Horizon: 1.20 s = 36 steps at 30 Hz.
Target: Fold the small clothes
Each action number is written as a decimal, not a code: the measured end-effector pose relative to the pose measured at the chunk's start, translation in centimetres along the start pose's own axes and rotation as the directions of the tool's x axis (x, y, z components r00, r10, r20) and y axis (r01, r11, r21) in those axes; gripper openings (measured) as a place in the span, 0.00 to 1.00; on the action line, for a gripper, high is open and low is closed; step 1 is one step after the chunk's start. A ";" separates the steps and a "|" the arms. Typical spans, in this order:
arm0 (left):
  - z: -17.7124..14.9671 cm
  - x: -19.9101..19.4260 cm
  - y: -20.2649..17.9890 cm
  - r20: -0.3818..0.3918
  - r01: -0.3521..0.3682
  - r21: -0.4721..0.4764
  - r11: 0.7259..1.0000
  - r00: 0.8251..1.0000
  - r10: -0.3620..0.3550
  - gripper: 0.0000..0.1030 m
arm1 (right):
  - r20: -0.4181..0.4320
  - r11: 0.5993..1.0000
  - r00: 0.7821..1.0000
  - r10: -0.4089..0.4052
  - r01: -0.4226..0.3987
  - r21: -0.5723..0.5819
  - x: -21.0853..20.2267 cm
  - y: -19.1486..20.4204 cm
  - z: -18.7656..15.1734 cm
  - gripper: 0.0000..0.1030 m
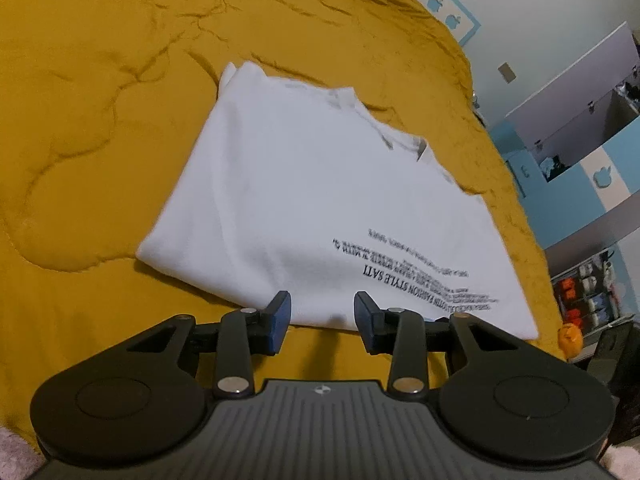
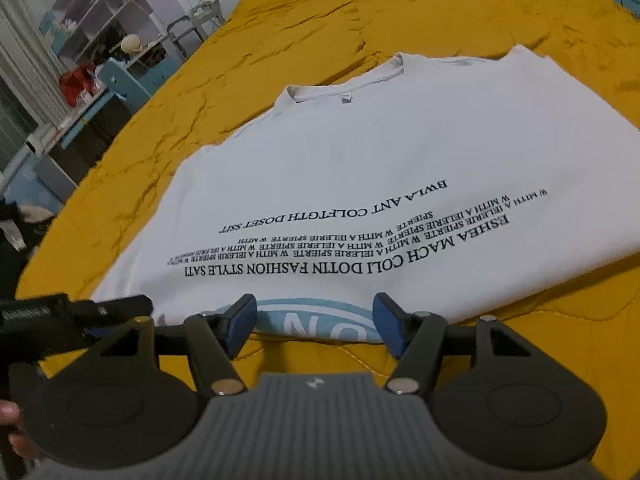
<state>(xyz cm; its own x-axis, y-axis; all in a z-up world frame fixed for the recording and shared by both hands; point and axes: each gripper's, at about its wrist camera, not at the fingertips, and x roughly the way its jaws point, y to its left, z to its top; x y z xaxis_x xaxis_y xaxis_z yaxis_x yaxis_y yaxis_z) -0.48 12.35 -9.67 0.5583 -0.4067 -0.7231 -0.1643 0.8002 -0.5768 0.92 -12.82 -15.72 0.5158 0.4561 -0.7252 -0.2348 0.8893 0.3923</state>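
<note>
Plainly, shirt: a white T-shirt lay flat on the bed, partly folded, its collar at the far end and its hem toward the cameras.
Print: black lines of lettering ran across the chest, upside down to the right wrist view; a light blue round motif showed at the near edge.
Folded side: in the left wrist view the shirt showed a doubled edge along its left side.
Left hand-held gripper: the left hand-held gripper hung over the near hem of the shirt with its blue pads about half apart and nothing between them.
Right hand-held gripper: the right hand-held gripper stood over the blue motif, jaws spread wide, gripping nothing; the other tool's black body reached in from the left of that view.
Bed: a mustard yellow quilt, wrinkled and stitched, covered the bed under the shirt.
Shelves: open cubbies by the wall held small items too blurred to name; beside them something red sat on a blue stand.
Wall: light blue with apple-shaped stickers.
</note>
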 end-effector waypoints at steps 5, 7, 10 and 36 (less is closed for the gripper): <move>1.6 -3.4 2.2 0.099 -0.049 -0.041 0.998 0.994 0.052 0.44 | 0.012 0.981 0.998 0.066 -0.062 -0.183 -1.1 3.7 0.8 0.62; 2.6 -4.2 3.6 0.111 -0.092 -0.051 0.994 0.989 0.097 0.44 | 0.030 0.956 0.995 0.093 -0.080 -0.282 -1.2 6.1 0.5 0.62; 3.9 -5.3 5.3 0.128 -0.141 -0.085 0.986 0.980 0.151 0.44 | 0.029 0.916 0.990 0.137 -0.115 -0.385 -0.7 9.5 -0.2 0.59; 14.3 8.0 11.8 -0.015 0.177 -0.254 0.951 0.982 -0.187 0.44 | 0.204 0.500 0.978 -0.051 0.202 -0.842 8.6 23.9 -7.2 0.56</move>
<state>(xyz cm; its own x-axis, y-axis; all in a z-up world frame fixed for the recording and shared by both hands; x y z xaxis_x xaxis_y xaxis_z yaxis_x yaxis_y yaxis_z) 13.69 24.84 -16.87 0.5667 -0.5562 -0.6079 -0.2635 0.5767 -0.7733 -6.22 12.61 -16.65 0.6843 0.3944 -0.6133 -0.7072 0.5637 -0.4267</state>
